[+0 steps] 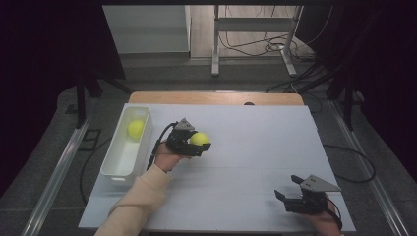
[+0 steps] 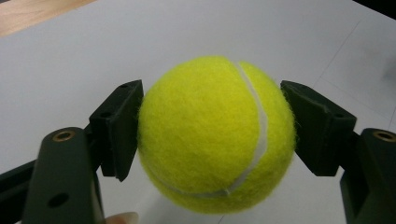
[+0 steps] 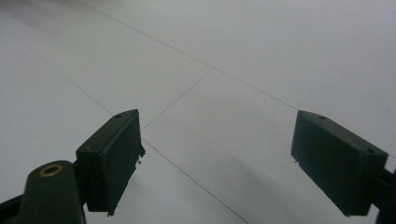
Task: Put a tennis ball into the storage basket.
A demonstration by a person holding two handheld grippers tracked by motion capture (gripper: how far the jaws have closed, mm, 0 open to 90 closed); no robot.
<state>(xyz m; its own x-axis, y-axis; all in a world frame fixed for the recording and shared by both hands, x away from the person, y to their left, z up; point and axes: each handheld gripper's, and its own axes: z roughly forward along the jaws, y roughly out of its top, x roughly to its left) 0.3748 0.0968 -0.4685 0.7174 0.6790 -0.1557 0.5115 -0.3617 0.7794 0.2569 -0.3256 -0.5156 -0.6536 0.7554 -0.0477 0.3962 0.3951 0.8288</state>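
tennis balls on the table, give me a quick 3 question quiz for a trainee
1. True or false: the left gripper is shut on a tennis ball.
2. Where does the other tennis ball lie? A) in the white bin B) on the bare table C) in the right gripper
3. Fill in: the right gripper's jaws are ____, with nothing between them.

Key: 1 true; 2 A; 3 open

Ball (image 1: 135, 128) in bin (image 1: 114, 167), table's (image 1: 255, 132) left.
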